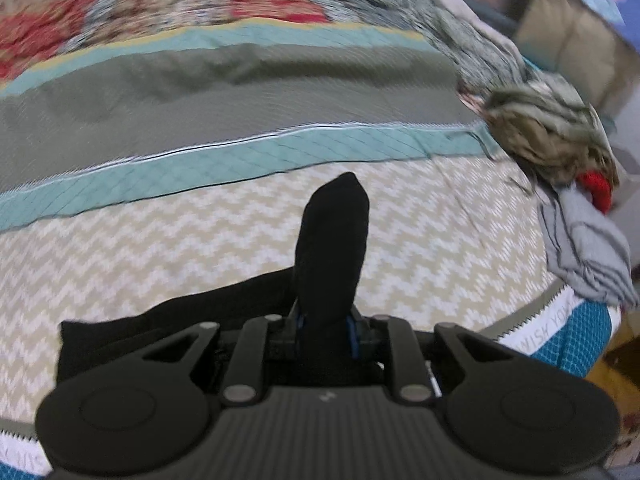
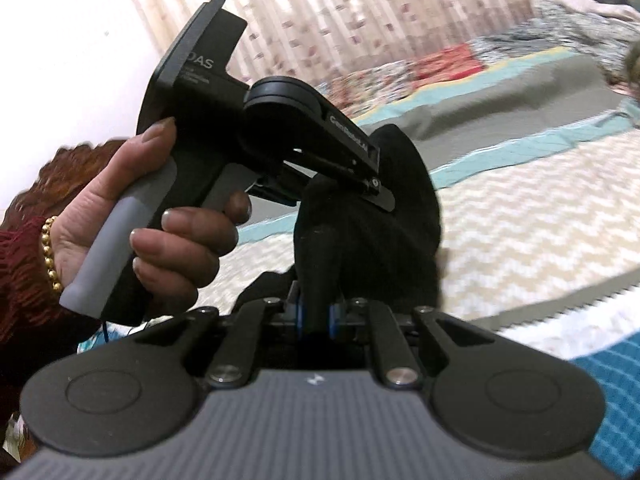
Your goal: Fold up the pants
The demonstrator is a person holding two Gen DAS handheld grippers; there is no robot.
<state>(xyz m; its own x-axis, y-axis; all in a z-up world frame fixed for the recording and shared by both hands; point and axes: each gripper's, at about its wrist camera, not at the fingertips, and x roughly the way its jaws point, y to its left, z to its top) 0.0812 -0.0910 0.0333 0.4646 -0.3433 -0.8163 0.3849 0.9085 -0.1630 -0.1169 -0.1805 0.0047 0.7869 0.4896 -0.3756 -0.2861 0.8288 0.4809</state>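
Left gripper (image 1: 326, 332) is clamped tight on a fold of the black pants (image 1: 332, 240), the cloth poking up between its fingers above the zigzag bedspread (image 1: 200, 240). A hand (image 2: 160, 224) grips that tool's grey handle. Right gripper (image 2: 316, 316) is pinched on the same pants, too. Far right, a heap of clothes (image 1: 560, 152) sits at the bed's edge.
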